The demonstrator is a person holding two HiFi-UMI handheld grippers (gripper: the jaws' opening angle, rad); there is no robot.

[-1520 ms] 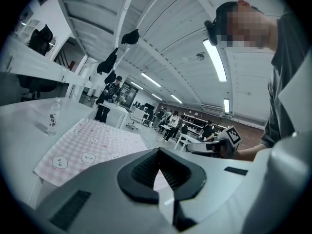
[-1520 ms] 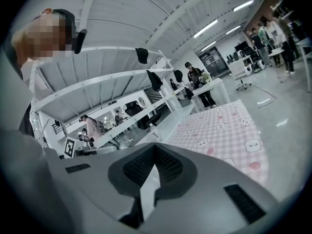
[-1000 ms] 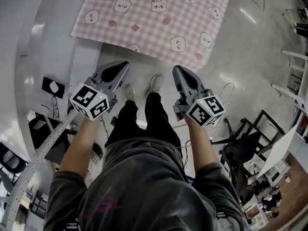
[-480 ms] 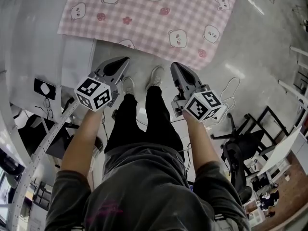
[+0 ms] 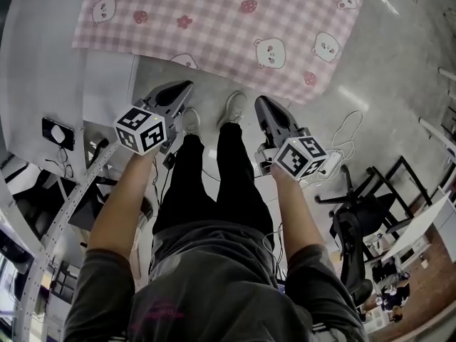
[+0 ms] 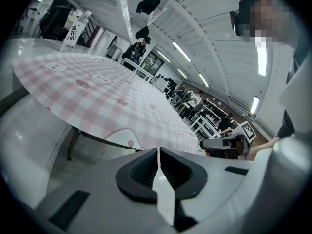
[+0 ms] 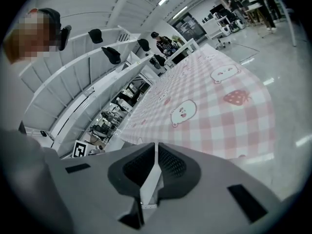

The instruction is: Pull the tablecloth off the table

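Observation:
A pink checked tablecloth [image 5: 228, 27] with bear and strawberry prints covers the white table [image 6: 29, 135], and its near edge hangs over toward me. My left gripper [image 5: 185, 85] is shut and holds nothing, just short of that edge. To its right, my right gripper [image 5: 261, 102] is also shut and holds nothing. In the left gripper view the tablecloth [image 6: 97, 91] spreads ahead of the closed gripper [image 6: 158, 152]. The right gripper view shows the tablecloth [image 7: 209, 101] beyond its closed gripper [image 7: 156, 147]. Neither gripper touches the cloth.
A water bottle [image 6: 75, 30] stands on the table at the far left. A black office chair [image 5: 356, 226] and a white cable [image 5: 342, 130] are on the floor at my right. A metal shelf frame [image 5: 64, 205] runs along my left. A person [image 6: 141, 50] stands far behind the table.
Both grippers have tilted down from the ceiling toward the tablecloth's near edge and moved closer to it. Both stayed shut.

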